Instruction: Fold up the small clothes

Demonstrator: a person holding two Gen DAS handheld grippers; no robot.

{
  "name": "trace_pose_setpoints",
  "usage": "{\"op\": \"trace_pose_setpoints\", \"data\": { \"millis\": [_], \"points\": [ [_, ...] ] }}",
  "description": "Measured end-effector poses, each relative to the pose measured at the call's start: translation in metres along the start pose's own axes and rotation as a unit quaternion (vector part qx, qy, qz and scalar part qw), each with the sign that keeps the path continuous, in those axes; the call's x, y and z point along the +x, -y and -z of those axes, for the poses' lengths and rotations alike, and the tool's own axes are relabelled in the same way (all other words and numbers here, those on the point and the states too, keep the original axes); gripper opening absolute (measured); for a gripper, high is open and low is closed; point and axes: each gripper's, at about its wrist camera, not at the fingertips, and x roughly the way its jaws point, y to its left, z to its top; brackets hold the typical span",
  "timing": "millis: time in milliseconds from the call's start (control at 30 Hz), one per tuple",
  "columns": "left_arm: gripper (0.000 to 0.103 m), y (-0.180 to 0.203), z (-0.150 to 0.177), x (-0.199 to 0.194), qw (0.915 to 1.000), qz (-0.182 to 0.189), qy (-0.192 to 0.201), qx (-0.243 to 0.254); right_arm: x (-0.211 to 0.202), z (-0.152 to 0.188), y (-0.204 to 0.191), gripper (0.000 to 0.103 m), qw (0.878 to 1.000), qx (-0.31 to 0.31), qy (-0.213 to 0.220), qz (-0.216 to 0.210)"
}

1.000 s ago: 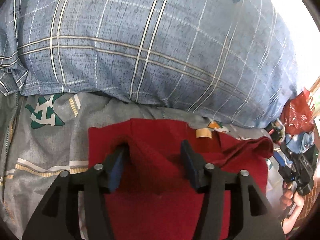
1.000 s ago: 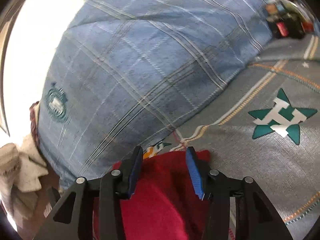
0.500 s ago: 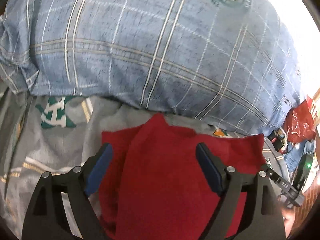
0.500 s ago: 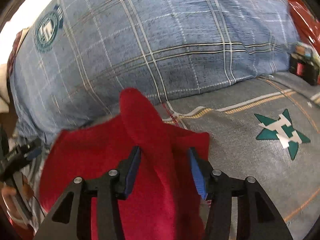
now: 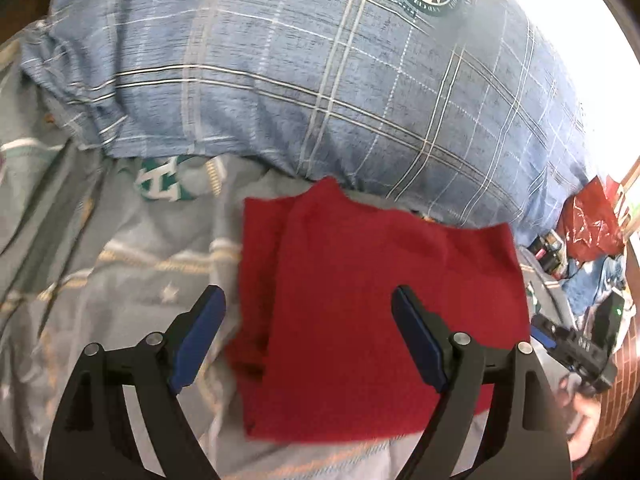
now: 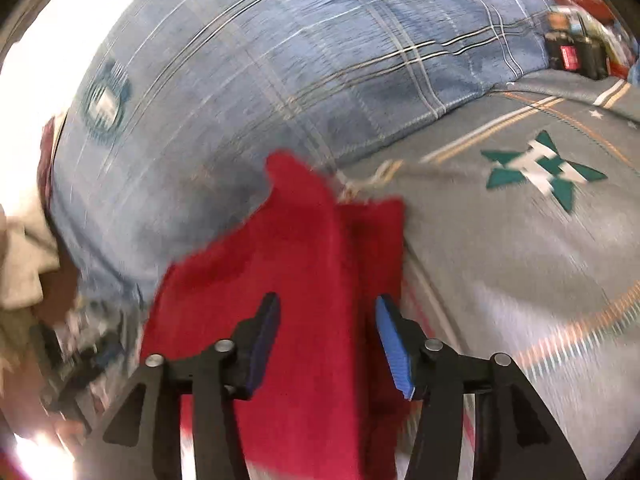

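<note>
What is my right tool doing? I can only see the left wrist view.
Observer: Your right tool is opening over the red cloth. The cloth lies between its jaws, not pinched.
Operator: What else is over there?
Observer: A cream cloth lies beside the pillow, at the left edge of the right wrist view.
</note>
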Motion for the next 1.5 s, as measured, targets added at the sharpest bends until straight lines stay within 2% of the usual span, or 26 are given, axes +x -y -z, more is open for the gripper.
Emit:
{"op": "trace_pose_setpoints", "data": {
  "millis": [100, 167, 233, 267, 400, 467, 500, 533, 600, 633, 667, 700, 800, 867, 1000, 1067, 1100, 1133, 1167, 1200, 1233, 1300, 1400, 1500],
  "points": [
    [0.085, -0.013, 0.016, -0.007, 0.9999, 0.003, 0.007, -0.015, -0.008, 0.029, -0.004, 0.054, 0.998, -0.044, -0.010, 0.040],
    [0.085, -0.021, 0.026, -0.001, 0.9995, 0.007, -0.008, -0.029, -0.008, 0.043, -0.007, 0.047, 0.995, -0.077, -0.009, 0.066],
    [0.085, -0.024, 0.035, 0.008, 0.9989, 0.016, -0.024, -0.037, -0.014, 0.047, -0.015, 0.019, 0.994, -0.096, -0.003, 0.061],
    [0.085, -0.024, 0.038, 0.011, 0.9988, 0.017, -0.025, -0.038, -0.014, 0.048, -0.016, 0.016, 0.994, -0.095, -0.002, 0.049],
    [0.085, -0.022, 0.045, 0.026, 0.9990, 0.012, -0.031, -0.028, -0.010, 0.057, -0.018, 0.021, 0.992, -0.106, -0.012, 0.064],
    [0.085, -0.020, 0.046, 0.032, 0.9988, 0.013, -0.041, -0.024, -0.003, 0.058, -0.011, 0.020, 0.995, -0.087, -0.021, 0.046],
    [0.077, -0.020, 0.047, 0.033, 0.9987, 0.015, -0.042, -0.024, -0.002, 0.058, -0.009, 0.011, 0.996, -0.082, -0.020, 0.039],
    [0.060, -0.017, 0.047, 0.032, 0.9987, 0.019, -0.043, -0.020, -0.005, 0.058, -0.009, 0.005, 0.996, -0.081, -0.018, 0.029],
    [0.046, -0.013, 0.048, 0.029, 0.9987, 0.018, -0.048, -0.004, -0.019, 0.058, -0.016, 0.005, 0.996, -0.092, -0.001, 0.001],
    [0.030, -0.011, 0.050, 0.025, 0.9987, 0.018, -0.046, 0.006, -0.025, 0.058, -0.022, 0.005, 0.995, -0.100, 0.008, -0.010],
    [0.022, -0.009, 0.052, 0.019, 0.9981, 0.028, -0.051, 0.018, -0.038, 0.062, -0.027, 0.005, 0.994, -0.103, 0.018, -0.030],
    [0.017, -0.008, 0.053, 0.017, 0.9977, 0.031, -0.055, 0.023, -0.044, 0.065, -0.028, 0.005, 0.994, -0.102, 0.020, -0.045],
    [0.011, -0.011, 0.057, 0.003, 0.9970, 0.044, -0.054, 0.033, -0.058, 0.078, -0.025, 0.005, 0.992, -0.102, 0.014, -0.071],
    [0.011, -0.016, 0.060, -0.002, 0.9967, 0.046, -0.057, 0.033, -0.060, 0.083, -0.013, 0.005, 0.993, -0.093, 0.003, -0.077],
    [0.010, -0.030, 0.063, 0.003, 0.9964, 0.030, -0.074, 0.030, -0.033, 0.078, 0.021, 0.008, 0.998, -0.042, -0.032, -0.035],
    [0.013, -0.034, 0.063, 0.002, 0.9963, 0.036, -0.076, 0.017, -0.030, 0.075, 0.026, 0.022, 0.999, -0.025, -0.031, -0.019],
    [0.014, -0.034, 0.062, -0.002, 0.9967, 0.035, -0.071, 0.018, -0.034, 0.073, 0.028, 0.034, 1.000, -0.012, -0.020, -0.012],
    [0.015, -0.032, 0.061, -0.007, 0.9974, 0.029, -0.061, 0.025, -0.040, 0.070, 0.028, 0.041, 1.000, -0.002, -0.008, -0.009],
    [0.017, -0.030, 0.059, -0.011, 0.9979, 0.022, -0.052, 0.032, -0.047, 0.066, 0.027, 0.041, 1.000, 0.008, 0.008, -0.012],
    [0.027, -0.028, 0.058, -0.014, 0.9983, 0.014, -0.044, 0.035, -0.054, 0.062, 0.024, 0.042, 1.000, 0.012, 0.023, -0.017],
    [0.039, -0.027, 0.056, -0.017, 0.9988, 0.010, -0.034, 0.035, -0.058, 0.058, 0.018, 0.042, 0.999, 0.007, 0.032, -0.022],
    [0.048, -0.027, 0.051, -0.018, 0.9993, 0.023, -0.018, 0.024, -0.057, 0.048, -0.004, 0.042, 0.998, -0.024, 0.032, -0.037],
    [0.048, -0.020, 0.044, -0.010, 0.9990, 0.033, -0.022, 0.021, -0.033, 0.036, -0.049, 0.042, 0.995, -0.077, 0.009, -0.062],
    [0.048, -0.009, 0.046, 0.001, 0.9983, 0.022, -0.037, 0.041, 0.006, 0.028, -0.109, 0.042, 0.986, -0.155, -0.005, -0.067]
  ]
}}
